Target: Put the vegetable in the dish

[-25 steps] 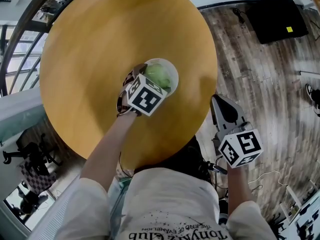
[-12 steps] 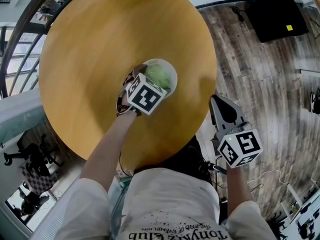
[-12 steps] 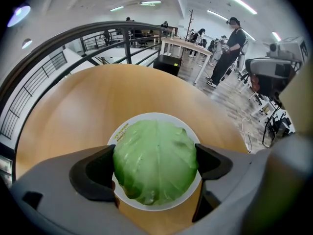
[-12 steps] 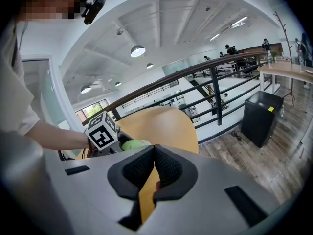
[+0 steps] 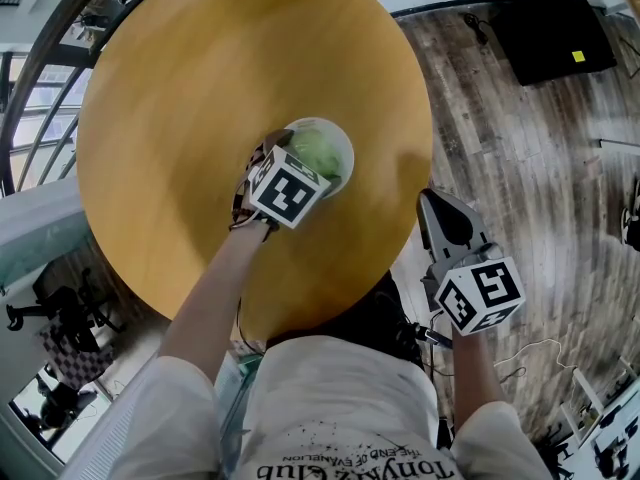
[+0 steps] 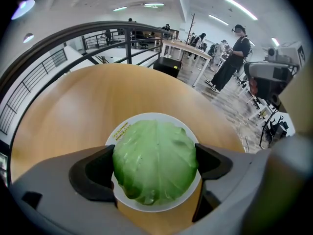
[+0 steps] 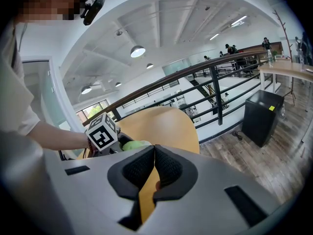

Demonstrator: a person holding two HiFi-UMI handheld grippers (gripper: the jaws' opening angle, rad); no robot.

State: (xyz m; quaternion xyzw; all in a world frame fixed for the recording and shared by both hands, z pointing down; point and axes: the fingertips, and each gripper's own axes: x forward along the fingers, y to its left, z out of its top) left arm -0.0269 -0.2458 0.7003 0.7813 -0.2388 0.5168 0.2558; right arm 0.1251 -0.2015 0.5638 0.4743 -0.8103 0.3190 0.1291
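One white dish point(image 5: 347, 156), set right of the worktop's point(image 5: 180, 88) middle, nearer its right edge than its left. Contents: one whole green cabbage point(image 6: 155, 146), sitting in the dish and covering most of it. Left tool point(image 6: 154, 163): jaws pressed against the cabbage's two sides, gripping it. Right tool point(image 7: 154, 166): jaws closed together on nothing, held off the worktop's right edge, over the wooden floor point(image 5: 520, 168).
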